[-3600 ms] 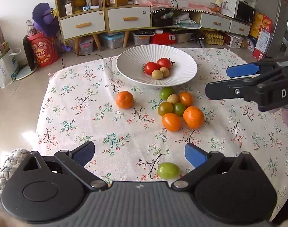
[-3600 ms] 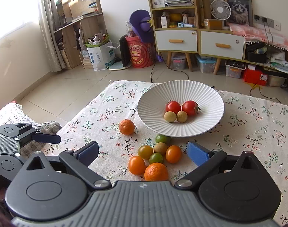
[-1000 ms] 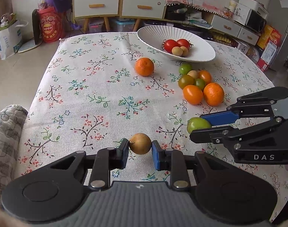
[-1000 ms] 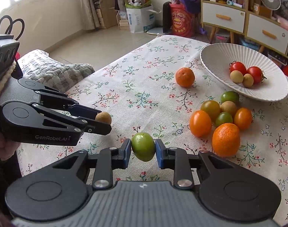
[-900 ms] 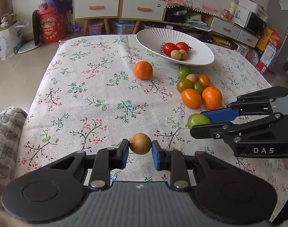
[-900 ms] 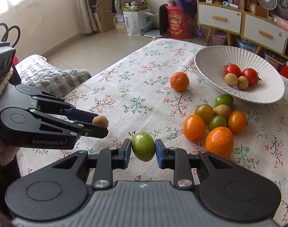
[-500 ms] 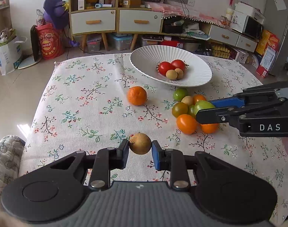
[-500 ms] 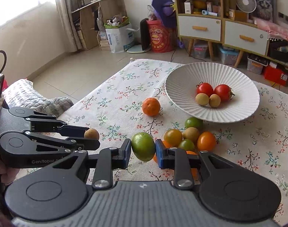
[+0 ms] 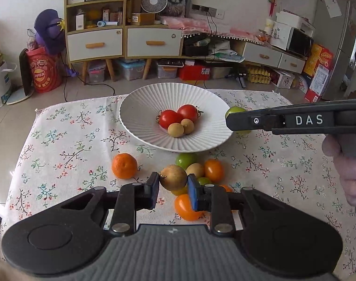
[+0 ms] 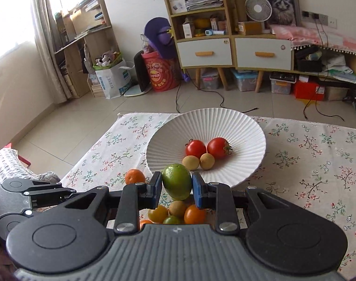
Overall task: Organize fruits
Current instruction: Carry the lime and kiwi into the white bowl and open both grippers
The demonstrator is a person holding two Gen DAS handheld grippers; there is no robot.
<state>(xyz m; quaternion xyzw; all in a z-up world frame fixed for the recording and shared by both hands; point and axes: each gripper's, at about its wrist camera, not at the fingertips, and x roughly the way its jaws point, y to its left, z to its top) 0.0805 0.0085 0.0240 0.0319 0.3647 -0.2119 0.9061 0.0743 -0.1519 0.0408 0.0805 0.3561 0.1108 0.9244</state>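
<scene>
Left gripper [image 9: 173, 188] and right gripper [image 10: 176, 187] both clamped tight, angled downward — a hand [image 9: 346, 164], probably the right, grips the handle.

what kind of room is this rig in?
Most likely a lived-in home living room, not a lab: a wooden cabinet with drawers stacked with papers, a small desk fan, a microwave, and a low table under a floral tablecloth.
</scene>
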